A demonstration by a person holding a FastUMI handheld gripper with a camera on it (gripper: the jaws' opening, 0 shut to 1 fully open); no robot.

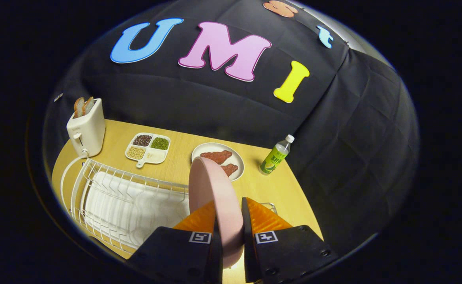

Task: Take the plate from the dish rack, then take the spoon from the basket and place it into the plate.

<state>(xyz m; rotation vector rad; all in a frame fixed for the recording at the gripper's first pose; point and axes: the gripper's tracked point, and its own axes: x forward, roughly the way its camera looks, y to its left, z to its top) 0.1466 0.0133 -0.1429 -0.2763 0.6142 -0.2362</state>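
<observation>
The gripper (229, 215) is nearest to the camera, and its two fingers are clamped on a pink plate (214, 197), one finger on each face. The plate stands on its edge, upright between the fingers, and it rises above the right end of the dish rack. On each finger body there is a small square marker with a black and white pattern; it has no readable words.

Going from the left, a white toaster (86, 132) stands at the back corner of the wooden table (179, 152), with two slices of bread (83, 105) in its slots. A small grey mark is on its front, too small to read. Below it lies the white wire dish rack (124, 201) with a white tray under the wires. Behind the rack is a white divided dish (148, 147) with four compartments of dark, green, yellow and pale grains. Next comes a white plate (236, 159) with two reddish-brown pieces of food, partly hidden by the pink plate. Further right stands a bottle (276, 156) with a green label and white cap; its writing is too small to read.
</observation>
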